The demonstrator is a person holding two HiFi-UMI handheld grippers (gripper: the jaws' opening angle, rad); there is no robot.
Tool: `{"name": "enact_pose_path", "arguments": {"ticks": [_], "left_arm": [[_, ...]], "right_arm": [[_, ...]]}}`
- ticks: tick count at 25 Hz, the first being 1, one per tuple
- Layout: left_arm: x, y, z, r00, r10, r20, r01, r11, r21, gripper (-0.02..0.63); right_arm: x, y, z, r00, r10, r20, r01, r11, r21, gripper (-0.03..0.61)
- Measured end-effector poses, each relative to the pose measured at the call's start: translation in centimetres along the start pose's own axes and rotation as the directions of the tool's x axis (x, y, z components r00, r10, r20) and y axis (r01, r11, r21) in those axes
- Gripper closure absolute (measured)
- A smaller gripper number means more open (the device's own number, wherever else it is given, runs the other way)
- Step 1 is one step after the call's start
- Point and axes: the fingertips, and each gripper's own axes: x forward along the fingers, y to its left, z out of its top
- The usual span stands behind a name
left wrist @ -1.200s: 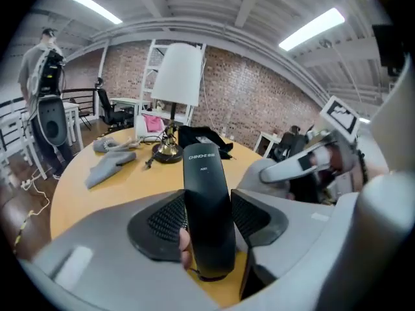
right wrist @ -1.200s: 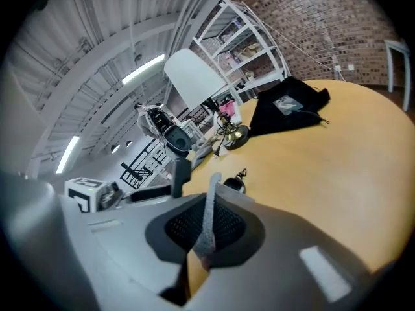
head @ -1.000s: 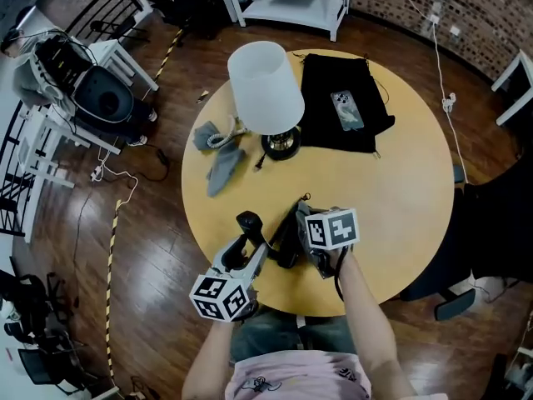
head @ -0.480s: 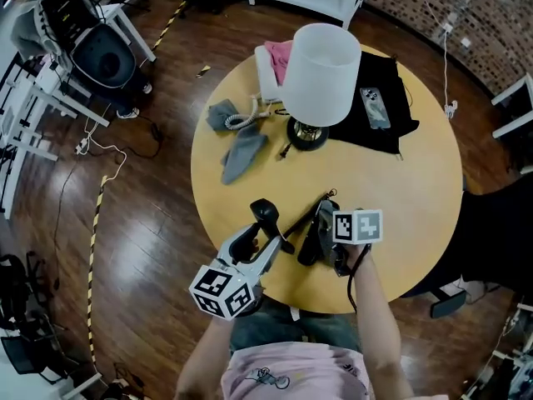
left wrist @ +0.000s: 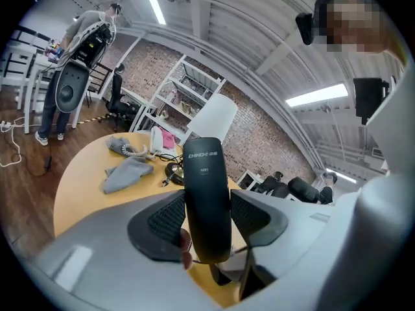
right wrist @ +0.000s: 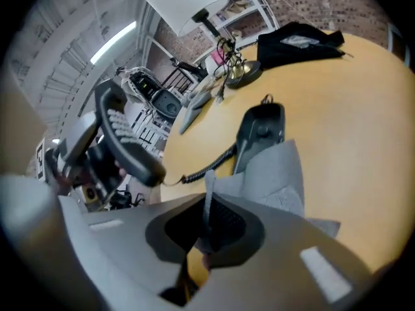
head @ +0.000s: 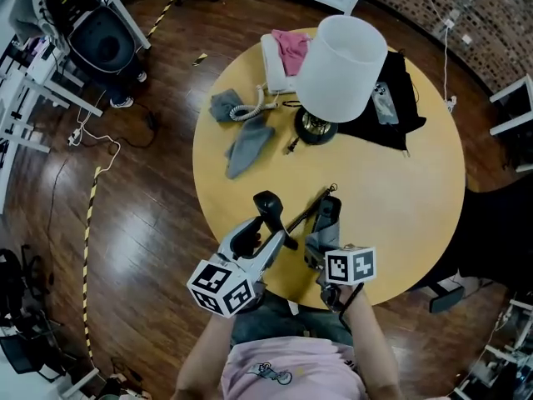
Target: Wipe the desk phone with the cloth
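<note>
A black desk phone base (head: 328,210) lies on the round yellow table (head: 416,182), near its front edge. My left gripper (head: 265,228) is shut on the black handset (head: 267,210) and holds it up to the left of the base; the handset (left wrist: 207,199) stands upright between the jaws. A coiled cord (right wrist: 207,165) runs from it to the base (right wrist: 260,129). My right gripper (head: 321,252) is shut on a fold of grey cloth (right wrist: 275,177), which drapes over the near end of the base.
A lamp with a white shade (head: 341,67) stands at the back. Behind it lie a black cloth (head: 398,107) with a smartphone, a white phone (head: 275,61) with a pink cloth, and two loose grey cloths (head: 246,148). A chair (head: 491,223) is at the right.
My right gripper has drawn back with the cloth along the phone base toward the near table edge, and lower. The left gripper has shifted a little with the handset.
</note>
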Motion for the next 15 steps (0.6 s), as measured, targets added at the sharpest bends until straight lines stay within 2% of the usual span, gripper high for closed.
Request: {"name": "enact_pose_path", "arguments": {"ticks": [3,5,8,11,13,15], "left_arm": [[-0.2,0.7,0.2,1.0,-0.006,0.014,0.006,1.0,-0.02,0.387],[-0.4,0.8,0.3,1.0,-0.012,0.025,0.013,0.999,-0.033,0.388],[-0.9,0.8,0.2,0.999,-0.025,0.037,0.026,0.998,-0.049,0.387],[-1.3,0.7,-0.1,0.999,-0.023,0.036,0.025,0.998,-0.053,0.388],[-1.4,0.5,-0.2,0.999,-0.026,0.037,0.028,0.998,-0.056,0.388],[-1.4,0.3,-0.2,0.999,-0.029,0.033,0.031,0.998,-0.059,0.388]], "right_arm": [[0.4,0.1,-0.4,0.999,-0.022,-0.029,0.021,0.999,-0.036,0.574],[-0.2,-0.7,3.1,0.999,-0.047,0.023,0.048,0.997,-0.053,0.572],[-2.0,-2.2,10.4,0.987,-0.068,0.145,0.075,0.996,-0.044,0.574],[-2.5,-4.0,14.7,0.975,-0.119,0.185,0.127,0.992,-0.029,0.574],[-2.1,-4.0,14.4,0.978,-0.12,0.17,0.124,0.992,-0.011,0.574],[-0.9,-2.7,11.1,0.99,-0.066,0.127,0.066,0.998,0.006,0.574]]}}
